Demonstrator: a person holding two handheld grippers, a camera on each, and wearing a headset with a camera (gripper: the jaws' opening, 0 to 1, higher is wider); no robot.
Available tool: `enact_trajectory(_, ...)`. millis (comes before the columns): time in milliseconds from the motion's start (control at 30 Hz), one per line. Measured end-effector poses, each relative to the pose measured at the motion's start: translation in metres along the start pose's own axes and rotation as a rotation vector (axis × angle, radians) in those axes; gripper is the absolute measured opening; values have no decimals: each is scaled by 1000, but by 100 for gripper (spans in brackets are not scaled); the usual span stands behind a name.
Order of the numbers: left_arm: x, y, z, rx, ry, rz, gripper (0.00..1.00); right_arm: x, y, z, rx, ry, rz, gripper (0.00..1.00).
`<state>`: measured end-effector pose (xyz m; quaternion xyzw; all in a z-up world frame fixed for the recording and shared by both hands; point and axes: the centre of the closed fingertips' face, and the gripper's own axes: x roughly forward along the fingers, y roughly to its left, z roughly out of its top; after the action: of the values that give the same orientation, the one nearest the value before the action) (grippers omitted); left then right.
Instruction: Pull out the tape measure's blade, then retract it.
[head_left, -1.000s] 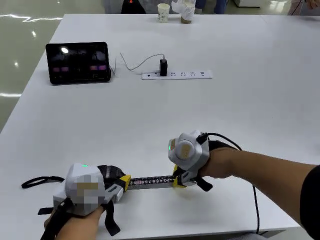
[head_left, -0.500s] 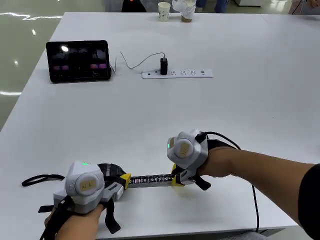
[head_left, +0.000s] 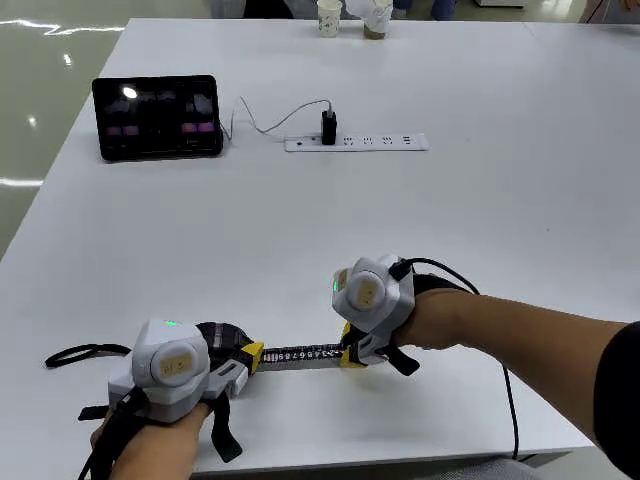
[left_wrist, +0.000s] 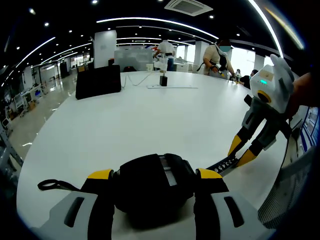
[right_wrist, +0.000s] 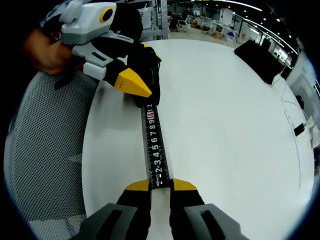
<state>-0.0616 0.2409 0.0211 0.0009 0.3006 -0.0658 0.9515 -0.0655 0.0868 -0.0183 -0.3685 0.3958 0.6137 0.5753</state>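
Right hand-held gripper (right_wrist: 161, 186) is pinched narrow on the blade (right_wrist: 154, 145) tip. The left hand-held gripper (left_wrist: 155, 175) clamps the tape measure case (left_wrist: 152, 187) from both sides. Risks as we judge them: the thin tip slips from the right jaws and the blade whips back into the case, or the case twists in the left grip if the pull goes off-line. The blade runs flat along the counter (head_left: 400, 220), a short stretch out from the case to the right jaws. The case sits between the left jaws.

Left tongs (left_wrist: 155, 175), right tongs (right_wrist: 161, 186) clamped.
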Motion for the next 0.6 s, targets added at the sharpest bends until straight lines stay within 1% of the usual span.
enact_trajectory(200,0,0,0,-1,2,0,60,1,1,2,-7,7,-3,10)
enact_trajectory(600,0,0,0,-1,0,0,60,3,1,7,-12,-1,3,10)
